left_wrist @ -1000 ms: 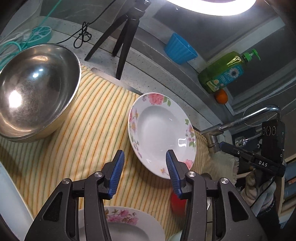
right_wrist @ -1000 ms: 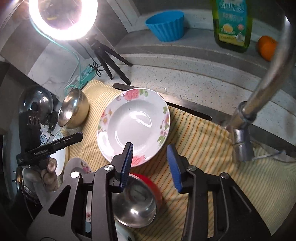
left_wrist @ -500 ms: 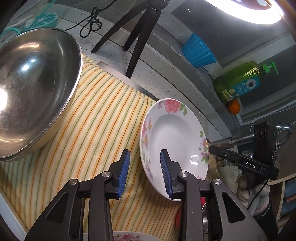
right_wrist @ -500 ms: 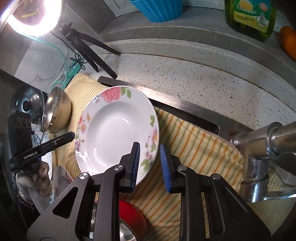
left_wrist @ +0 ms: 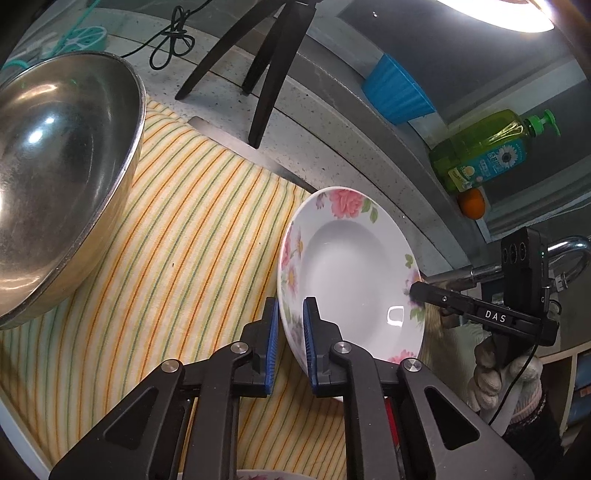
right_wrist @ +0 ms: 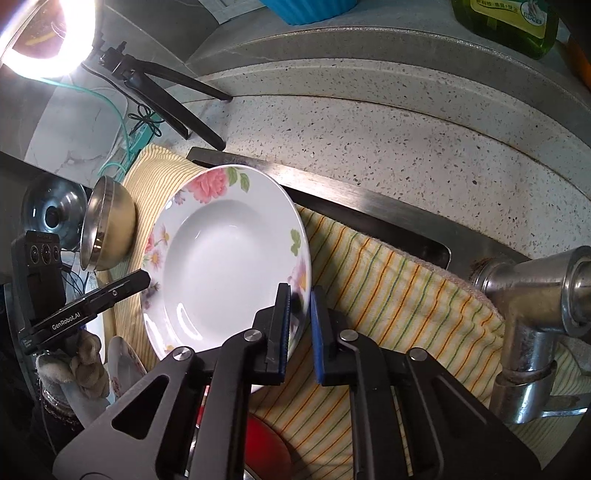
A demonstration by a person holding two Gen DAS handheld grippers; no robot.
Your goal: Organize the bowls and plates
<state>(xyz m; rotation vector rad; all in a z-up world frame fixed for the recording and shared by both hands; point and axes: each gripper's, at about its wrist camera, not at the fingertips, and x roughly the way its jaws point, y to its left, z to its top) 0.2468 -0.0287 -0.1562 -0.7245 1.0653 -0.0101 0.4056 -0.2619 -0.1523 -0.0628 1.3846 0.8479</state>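
Both claws pinch the floral plate (left_wrist: 351,273); only right wrist shows the faucet (right_wrist: 532,317).

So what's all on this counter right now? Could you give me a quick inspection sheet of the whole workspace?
Surface: striped cloth spread over the sink area, speckled stone counter behind.
Job's things: flowered plate gripped at opposite rims; big steel bowl on the cloth; part of a second flowered plate; small steel bowl with red outside.
Clutter: green soap bottle, orange, blue ribbed cup.
Grippers: left gripper and right gripper, each shut on the flowered plate's rim; gloved hand holds the right one.
Cables: black cord coiled by the tripod; teal cord.
Surroundings: ring light, chrome tap.
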